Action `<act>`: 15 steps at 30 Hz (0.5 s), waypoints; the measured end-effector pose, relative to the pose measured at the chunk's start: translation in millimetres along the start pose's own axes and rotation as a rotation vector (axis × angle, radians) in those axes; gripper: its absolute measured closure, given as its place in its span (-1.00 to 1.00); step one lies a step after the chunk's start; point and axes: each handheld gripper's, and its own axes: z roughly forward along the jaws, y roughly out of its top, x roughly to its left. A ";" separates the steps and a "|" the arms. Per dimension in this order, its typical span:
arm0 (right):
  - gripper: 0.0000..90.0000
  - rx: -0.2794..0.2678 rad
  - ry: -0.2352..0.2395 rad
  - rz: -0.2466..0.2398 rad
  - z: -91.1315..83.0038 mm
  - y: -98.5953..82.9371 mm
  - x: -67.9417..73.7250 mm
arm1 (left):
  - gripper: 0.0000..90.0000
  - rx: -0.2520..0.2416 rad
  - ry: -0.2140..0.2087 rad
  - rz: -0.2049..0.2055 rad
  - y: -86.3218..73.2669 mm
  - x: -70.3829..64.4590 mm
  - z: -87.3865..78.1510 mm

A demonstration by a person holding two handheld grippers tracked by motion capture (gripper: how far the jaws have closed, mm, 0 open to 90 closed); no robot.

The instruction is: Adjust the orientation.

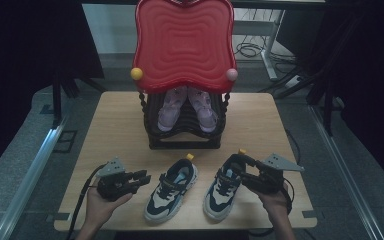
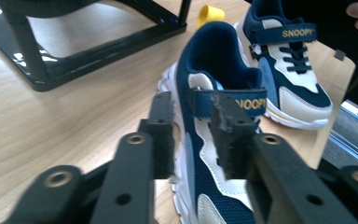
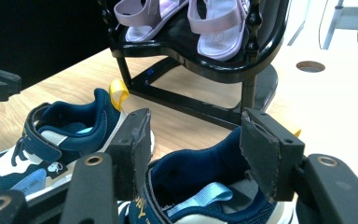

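- Navy-and-cream mesh sneakers with hook-and-loop straps lie as a pair at the near edge of the pale wood-grain table [image 1: 115,130]; I call them the left sneaker [image 1: 171,188] and the right sneaker [image 1: 225,186], toes toward me, heels toward the rack.
- Each heel carries a small yellow fabric pull loop [image 1: 190,156], and the padded straps bear gold "SNOOPY" lettering in my left gripper view.
- My left gripper [image 1: 139,178], black metal with a grey three-cornered plate, sits just beside the left sneaker's outer side; I cannot tell whether it touches.
- In the left gripper view its jaws stand parted, the rough, chipped pads framing the shoe's white rubber sole edge and strap with nothing clamped between them.
- My right gripper [image 1: 243,165] is at the right sneaker's heel end.
- In the right gripper view its jaws are spread wide on either side of the padded navy collar, above the light-blue insole tab; the pads look apart from the fabric, not pinching it.
- Behind the sneakers stands a glossy black rack with turned, beaded posts [image 1: 185,135], its curved shelf holding a pair of lilac strap sandals with smooth, shiny straps [image 1: 187,107].
- A red moulded plastic tray with rippled concentric ridges and a wavy outline [image 1: 182,42] tops the rack, with a yellow ball knob [image 1: 136,74] and a pink ball knob [image 1: 231,74] at its front corners.
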 end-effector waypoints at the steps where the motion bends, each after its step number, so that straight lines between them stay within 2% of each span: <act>1: -0.02 0.011 0.001 -0.001 3.0 -1.1 -0.4 | 0.70 0.009 -0.001 0.005 0.3 -1.7 0.5; 6: -0.02 0.016 -0.004 0.004 4.7 -2.5 0.2 | 0.87 0.028 -0.029 0.014 1.2 -6.6 3.5; 15: -0.02 0.001 0.003 0.021 2.4 -1.0 -1.8 | 0.93 0.057 -0.084 0.021 1.7 -19.1 12.4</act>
